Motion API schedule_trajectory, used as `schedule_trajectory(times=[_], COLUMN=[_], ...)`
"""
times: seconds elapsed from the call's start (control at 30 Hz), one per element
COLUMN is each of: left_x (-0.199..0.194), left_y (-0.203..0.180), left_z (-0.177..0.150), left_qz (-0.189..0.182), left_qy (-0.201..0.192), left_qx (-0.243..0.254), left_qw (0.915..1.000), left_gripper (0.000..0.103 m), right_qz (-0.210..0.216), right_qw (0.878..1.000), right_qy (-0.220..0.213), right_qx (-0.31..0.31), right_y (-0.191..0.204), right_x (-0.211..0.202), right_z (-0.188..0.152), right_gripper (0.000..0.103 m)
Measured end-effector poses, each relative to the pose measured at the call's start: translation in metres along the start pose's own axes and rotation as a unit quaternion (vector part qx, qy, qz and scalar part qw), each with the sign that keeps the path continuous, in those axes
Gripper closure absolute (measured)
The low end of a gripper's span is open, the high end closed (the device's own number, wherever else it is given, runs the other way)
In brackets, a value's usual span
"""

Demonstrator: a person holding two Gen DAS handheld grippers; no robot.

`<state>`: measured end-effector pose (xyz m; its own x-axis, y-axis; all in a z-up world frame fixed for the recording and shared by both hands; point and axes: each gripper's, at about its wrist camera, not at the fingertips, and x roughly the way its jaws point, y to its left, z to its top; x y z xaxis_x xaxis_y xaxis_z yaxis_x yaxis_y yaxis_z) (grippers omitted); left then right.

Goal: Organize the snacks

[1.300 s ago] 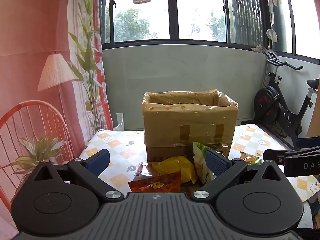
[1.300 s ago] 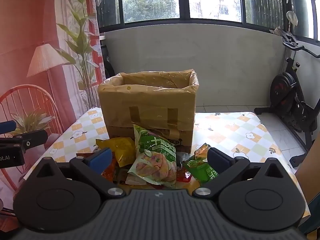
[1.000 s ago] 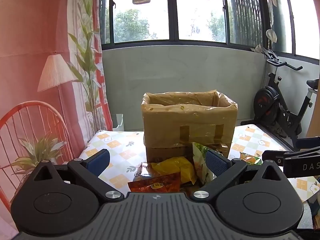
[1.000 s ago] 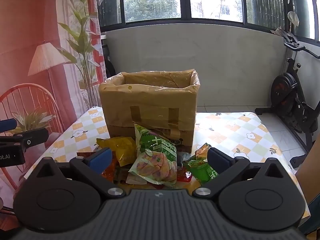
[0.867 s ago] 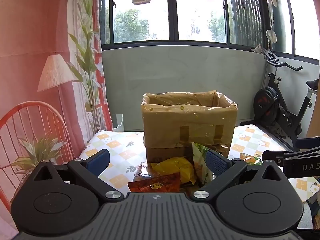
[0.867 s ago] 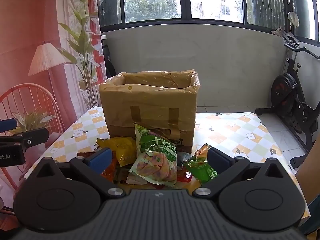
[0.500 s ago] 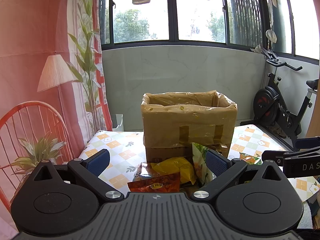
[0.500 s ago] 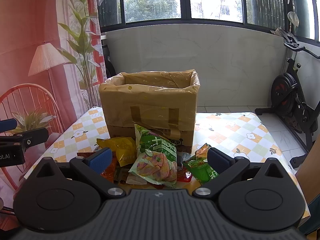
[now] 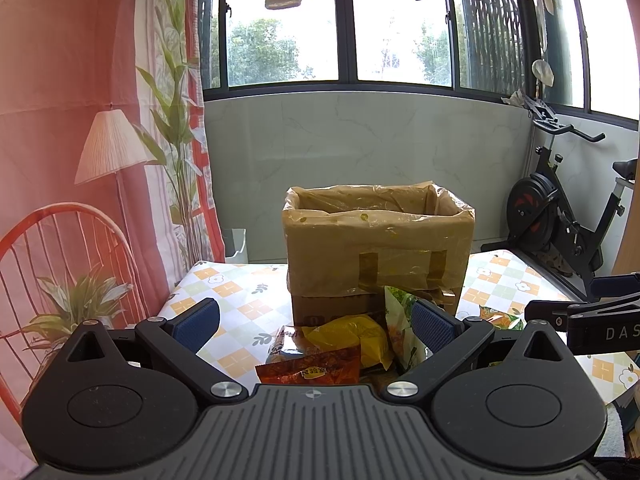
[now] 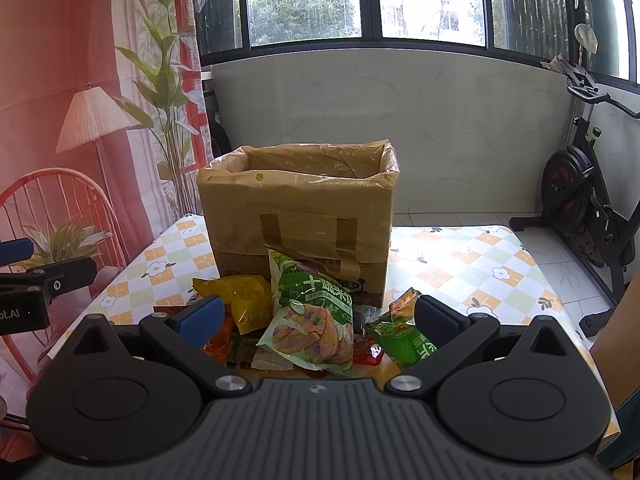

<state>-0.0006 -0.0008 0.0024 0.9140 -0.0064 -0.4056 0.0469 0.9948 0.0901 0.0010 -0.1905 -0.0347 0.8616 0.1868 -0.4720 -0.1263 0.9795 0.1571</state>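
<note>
Left wrist view: counter (image 9: 240,292) covered in a checked cloth with orange and green squares and small flowers. On it a tall brown cardboard box lined with clear plastic (image 9: 378,248), open top, upright. Just in front of the box a heap of snacks: crumpled yellow snack bag (image 9: 352,338), flat red-orange snack packet (image 9: 316,370) nearest me, big green-and-white chip bag (image 9: 400,320) seen edge-on at the right of the heap. Room: pink backdrop printed with a lamp, plant and red chair (image 9: 80,160) at left, dark-framed windows (image 9: 340,24) with laundry hanging above, black exercise bike (image 9: 560,220) at right. My left claw (image 9: 314,322) has its blue pads wide apart, nothing between them, touching nothing, held above the near side of the heap. My right claw (image 9: 580,312) shows at the right edge, side-on.

Right wrist view: same counter (image 10: 460,260), box (image 10: 298,216) centre, heap in front of it. Green-and-white chip bag (image 10: 312,316) leans up against the box front; yellow bag (image 10: 240,300) left of it; small green snack packet (image 10: 404,336) right of it; red-orange packet (image 10: 218,340) partly behind my left pad. Bike (image 10: 584,200) at right, backdrop (image 10: 80,100) left. My right claw (image 10: 318,318) is spread wide, empty, clear of the snacks, chip bag centred between the pads. Left claw (image 10: 36,280) pokes in at the left edge.
</note>
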Motion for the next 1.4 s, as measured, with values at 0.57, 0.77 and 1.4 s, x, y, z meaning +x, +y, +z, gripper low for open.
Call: schedule_trajectory(times=[0.57, 0.77, 1.4], left_x=[-0.0001, -0.0007, -0.0007], left_y=[-0.0003, -0.0001, -0.0004], left_z=[-0.0005, 0.0002, 0.0021], left_qz=[0.0, 0.0, -0.004], left_qy=[0.0, 0.0, 0.0], left_qx=[0.0, 0.0, -0.001], left_qw=[1.0, 1.0, 1.0], left_gripper=[0.0, 0.0, 0.0], right_qz=[0.0, 0.0, 0.0], right_qw=[1.0, 1.0, 1.0], right_qy=[-0.001, -0.001, -0.001], right_qx=[0.0, 0.0, 0.0], right_y=[-0.0006, -0.0007, -0.0008], right_x=[0.0001, 0.0, -0.0007], right_z=[0.0003, 0.0003, -0.0005], right_gripper=[0.0, 0.0, 0.0])
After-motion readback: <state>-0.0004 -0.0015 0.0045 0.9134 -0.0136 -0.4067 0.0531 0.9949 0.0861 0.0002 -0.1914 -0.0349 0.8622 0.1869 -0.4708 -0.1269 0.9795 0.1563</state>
